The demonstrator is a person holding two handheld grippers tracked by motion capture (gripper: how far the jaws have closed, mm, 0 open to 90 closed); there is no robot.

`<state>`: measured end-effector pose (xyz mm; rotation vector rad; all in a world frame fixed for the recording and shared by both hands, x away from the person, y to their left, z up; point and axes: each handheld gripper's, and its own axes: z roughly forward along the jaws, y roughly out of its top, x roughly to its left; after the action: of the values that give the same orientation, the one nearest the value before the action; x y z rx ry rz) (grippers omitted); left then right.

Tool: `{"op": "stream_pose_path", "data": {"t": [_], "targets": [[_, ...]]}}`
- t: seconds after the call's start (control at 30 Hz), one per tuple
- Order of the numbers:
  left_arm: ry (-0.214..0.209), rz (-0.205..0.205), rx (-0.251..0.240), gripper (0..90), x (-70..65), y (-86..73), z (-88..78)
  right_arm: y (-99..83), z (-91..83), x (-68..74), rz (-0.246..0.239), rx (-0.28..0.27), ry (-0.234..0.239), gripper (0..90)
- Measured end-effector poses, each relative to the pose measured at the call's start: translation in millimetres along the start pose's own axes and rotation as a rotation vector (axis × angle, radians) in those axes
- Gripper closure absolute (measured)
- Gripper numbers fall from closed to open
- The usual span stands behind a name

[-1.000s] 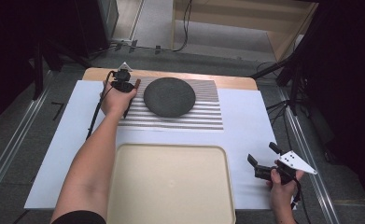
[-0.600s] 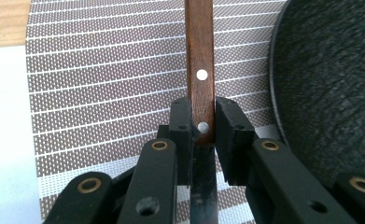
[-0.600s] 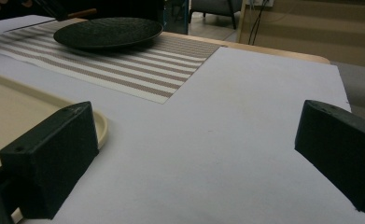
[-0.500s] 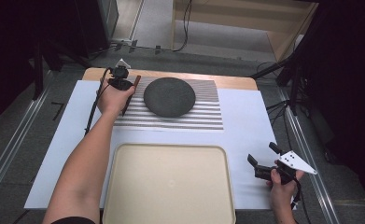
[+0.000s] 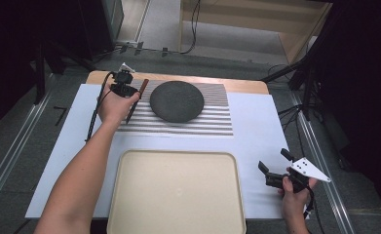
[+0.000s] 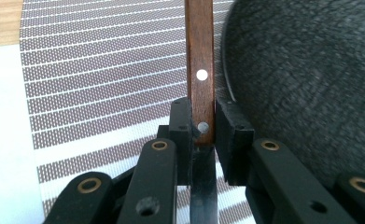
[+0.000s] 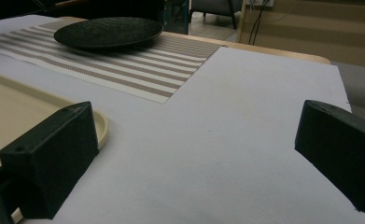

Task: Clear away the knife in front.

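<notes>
Near right: right gripper (image 5: pixel 275 168) over white sheet (image 5: pixel 256 126), jaws wide apart, holding nothing. Near centre: cream tray (image 5: pixel 176 195). Far left: left gripper (image 6: pixel 202 122) clamped on wooden-handled knife (image 6: pixel 200 56), just beside dark plate (image 5: pixel 177 101) on striped mat (image 5: pixel 217 117).

My high view looks forward and down over the table. My gripper views ride low and close, sharing the dark plate (image 6: pixel 306 79) on the striped mat (image 7: pixel 138 70).

Black left gripper (image 6: pixel 202 122) – brass rivets; right gripper (image 5: pixel 274 169) – grey plate.
</notes>
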<state>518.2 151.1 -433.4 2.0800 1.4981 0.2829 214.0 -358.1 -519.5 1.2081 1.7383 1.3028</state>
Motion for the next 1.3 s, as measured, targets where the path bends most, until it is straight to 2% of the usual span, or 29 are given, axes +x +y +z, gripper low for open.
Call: {"op": "stream_pose_path", "data": {"t": [0.37,0.7,0.97,1.3], "targets": [[-0.030,0.043,-0.018,77.1,-5.6,-20.1,-20.2,0.0,0.3,0.5,-0.001,0.005,-0.003,0.0],[-0.053,0.086,-0.039,77.1,-16.0,-38.4,-38.4,0.0,0.3,0.7,-0.001,0.005,-0.004,0.0],[-0.055,0.114,-0.051,77.1,-24.0,-56.0,-51.7,-0.1,0.1,0.4,0.000,0.003,-0.001,0.0],[-0.096,0.141,-0.080,77.1,-35.5,-78.0,-68.0,-0.1,0.2,0.6,0.000,0.004,-0.002,0.0]]}}
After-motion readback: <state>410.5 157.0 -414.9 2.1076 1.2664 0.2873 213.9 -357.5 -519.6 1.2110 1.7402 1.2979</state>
